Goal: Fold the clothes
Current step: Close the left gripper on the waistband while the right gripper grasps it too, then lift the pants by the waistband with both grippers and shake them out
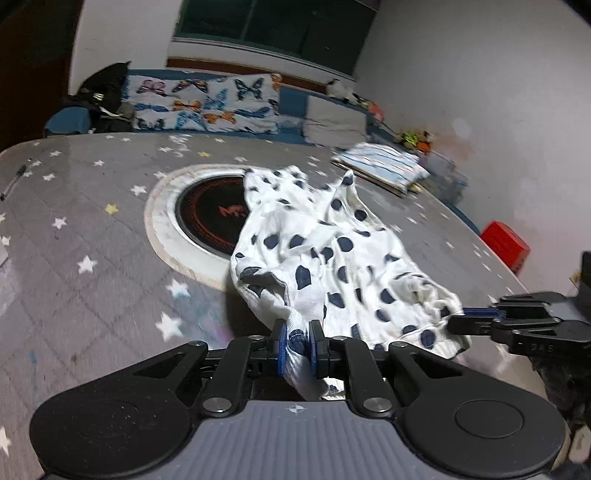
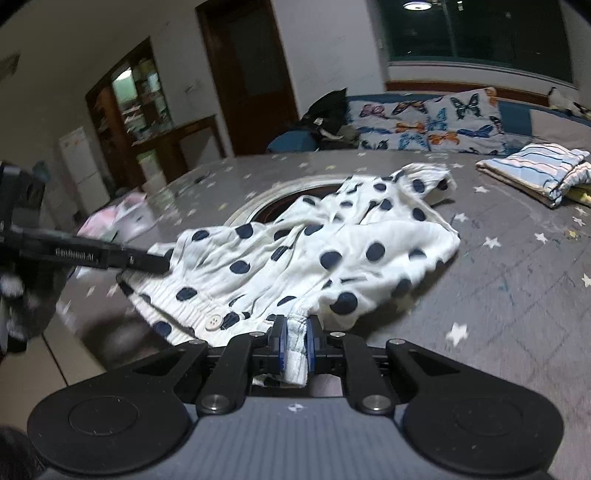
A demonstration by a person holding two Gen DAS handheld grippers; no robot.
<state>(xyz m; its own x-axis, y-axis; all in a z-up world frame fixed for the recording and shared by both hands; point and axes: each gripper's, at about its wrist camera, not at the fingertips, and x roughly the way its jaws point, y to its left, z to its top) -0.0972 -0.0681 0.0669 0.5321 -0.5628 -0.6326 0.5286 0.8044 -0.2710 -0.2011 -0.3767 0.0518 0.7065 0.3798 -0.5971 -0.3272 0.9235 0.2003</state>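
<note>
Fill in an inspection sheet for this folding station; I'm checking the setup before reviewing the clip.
Surface: grey star-print table cover, with a round black burner inset.
Job's things: white polka-dot garment, crumpled, partly over the burner; folded striped clothes lie apart.
Clutter: pen near the table edge; red box beyond the table's edge.
Grippers: left gripper and right gripper each have fingers shut on the garment's near edge.
Cables: nothing seen.
Surroundings: butterfly-print pillows, dark window, wooden door.
</note>
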